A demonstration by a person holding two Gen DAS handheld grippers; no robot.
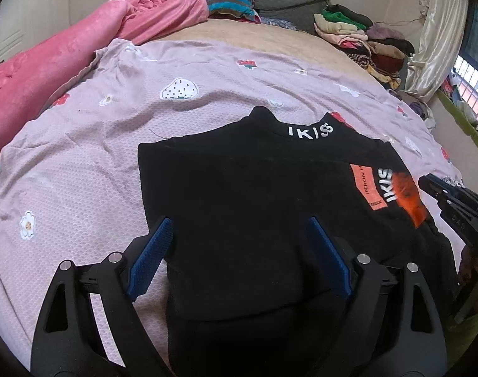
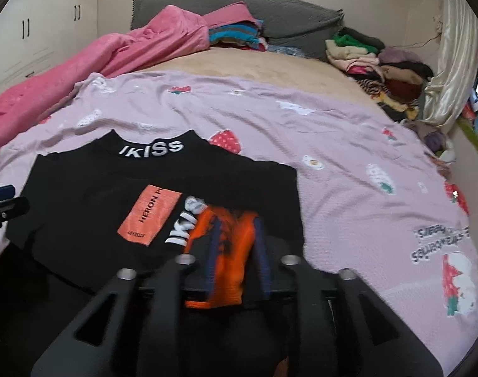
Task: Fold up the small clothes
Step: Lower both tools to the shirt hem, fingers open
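Left wrist view: the black top [image 1: 254, 207] is laid flat on the lilac strawberry-print sheet [image 1: 82, 163], collar away from the camera, white "IKISS" lettering across the neck. An orange patch [image 1: 366, 188] and an orange-red print are seen on its right part. The left gripper [image 1: 240, 251] is held over the lower part of the garment with its blue pads [image 1: 154, 251] spread wide; nothing is pinched between them. The right gripper [image 1: 452, 201] is seen at the right edge, just beside the garment's side.

Right wrist view: the same black top [image 2: 91, 188] lies at lower left on the sheet [image 2: 348, 172]. The right gripper [image 2: 235, 251] is blurred; its two fingers stand a little apart over the orange print, and whether cloth is touched cannot be told. A pink blanket [image 2: 113, 50] and a pile of folded clothes [image 2: 373, 62] are noted by the grey headboard [image 2: 286, 15].
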